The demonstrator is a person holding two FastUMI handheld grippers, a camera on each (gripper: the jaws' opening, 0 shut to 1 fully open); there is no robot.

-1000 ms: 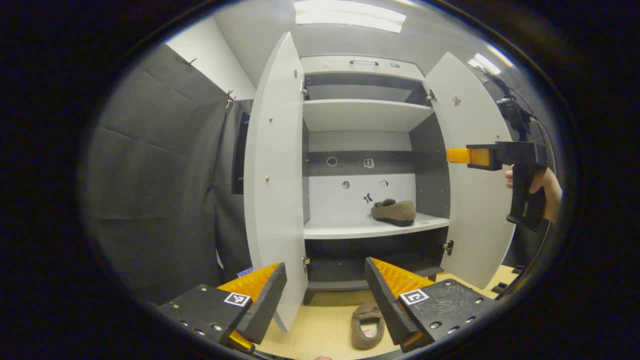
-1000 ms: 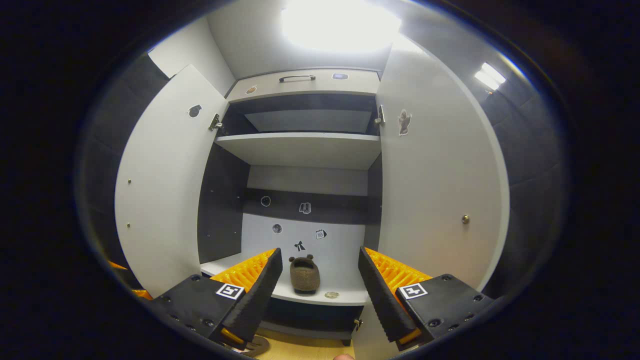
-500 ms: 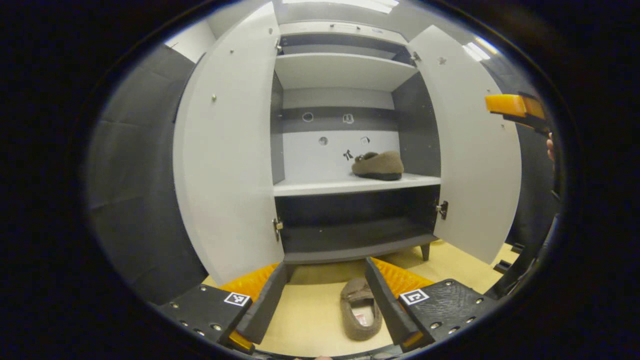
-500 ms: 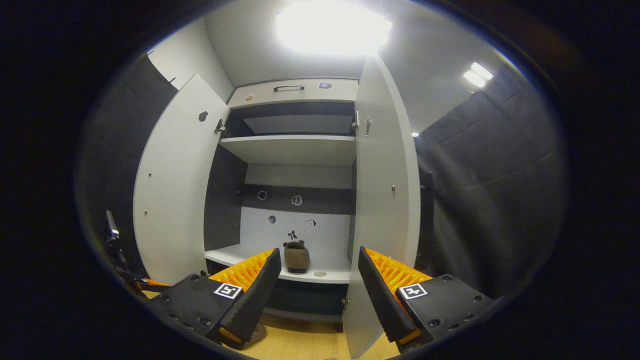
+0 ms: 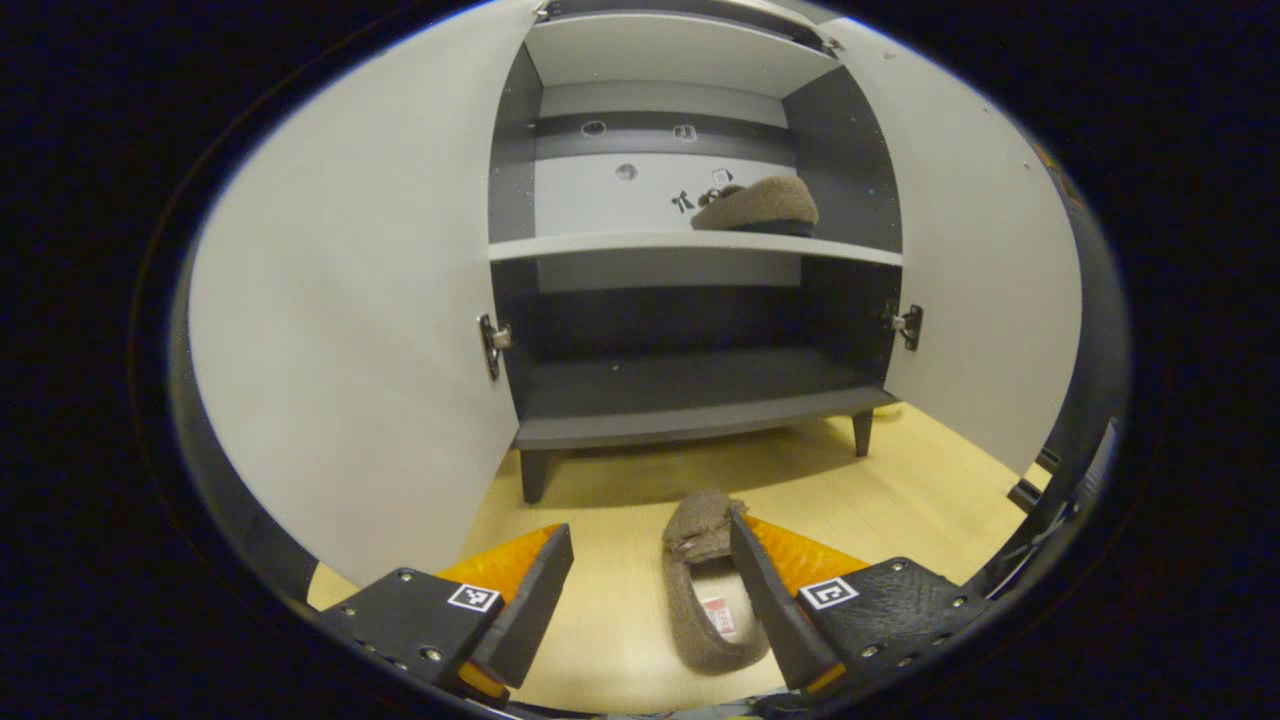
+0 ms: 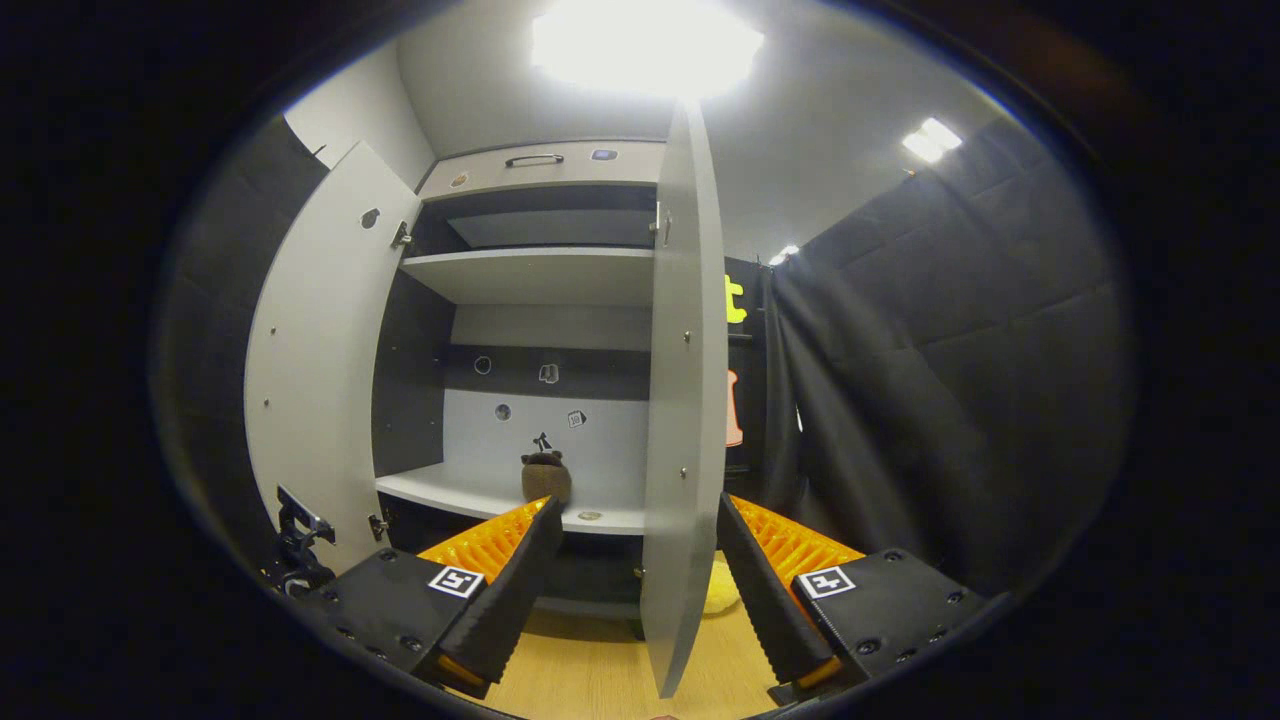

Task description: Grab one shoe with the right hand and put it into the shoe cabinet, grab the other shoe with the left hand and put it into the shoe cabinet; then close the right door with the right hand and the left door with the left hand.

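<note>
A brown slipper lies on the light wooden floor in front of the open shoe cabinet. My left gripper hangs open just above the floor, and its right finger hides part of the slipper's side. The other brown slipper rests on the white middle shelf, also seen as the slipper in the right gripper view. My right gripper is open and holds nothing, out in front of the cabinet, with the right door edge-on between its fingers.
Both white doors stand wide open: the left door and the right door. The dark bottom shelf stands on short legs. Black cloth wall hangs to the right of the cabinet.
My left gripper has dropped low and moved in over the floor slipper, which now lies beside its right finger. The right gripper has swung right, so the right door shows edge-on.
</note>
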